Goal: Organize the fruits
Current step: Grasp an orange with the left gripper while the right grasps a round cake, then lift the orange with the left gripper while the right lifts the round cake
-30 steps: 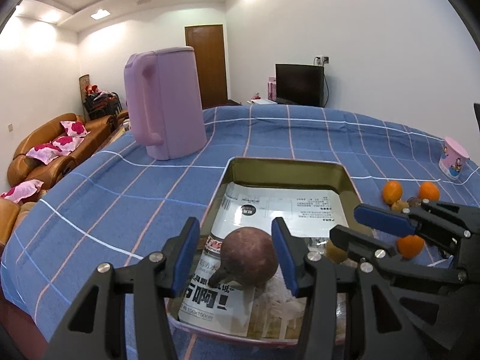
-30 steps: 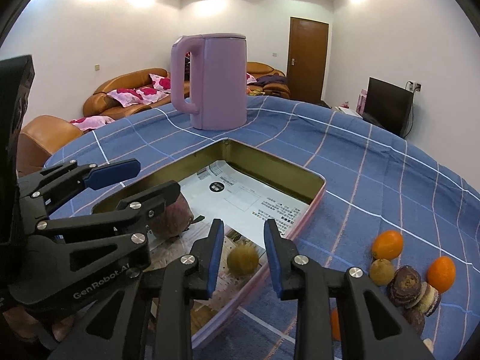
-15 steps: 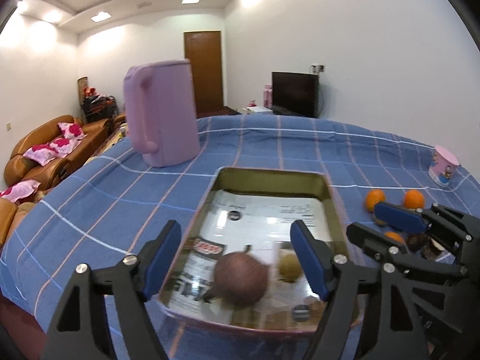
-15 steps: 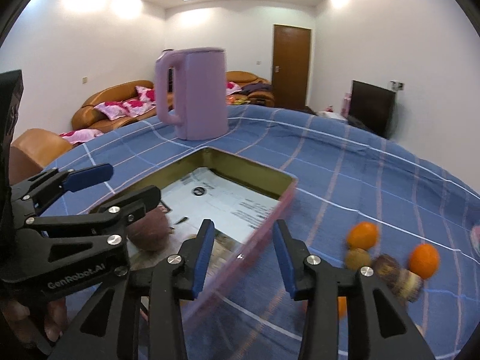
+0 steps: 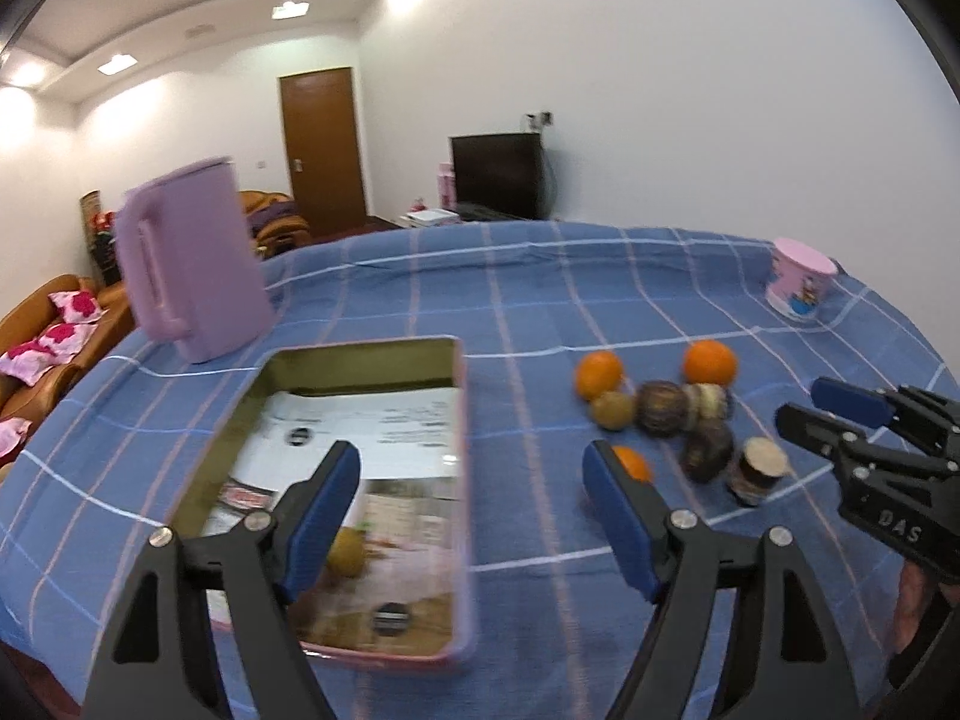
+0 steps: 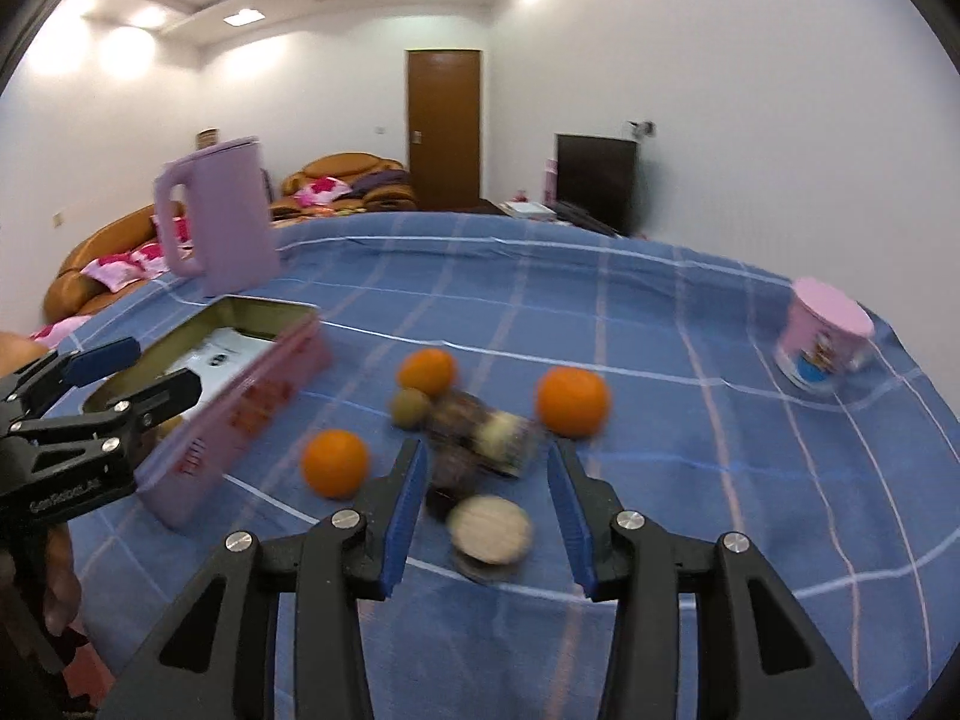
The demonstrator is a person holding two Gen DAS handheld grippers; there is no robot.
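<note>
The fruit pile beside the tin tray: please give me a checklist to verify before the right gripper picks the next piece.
1. Right gripper empty: ok, nothing is between its fingers.
2. Jaws wide enough for a fruit: cannot tell; they stand apart but fairly narrow.
3. Left gripper clear of the fruit pile: ok, it is open and empty, beside the tin tray.
4. Target isolated: not ok; the dark fruits touch each other. The near orange lies apart.
5. Tray has room: ok, mostly paper lining and one yellowish fruit show.
6. Picture sharp enough to aim: not ok, the pile is blurred.
</note>
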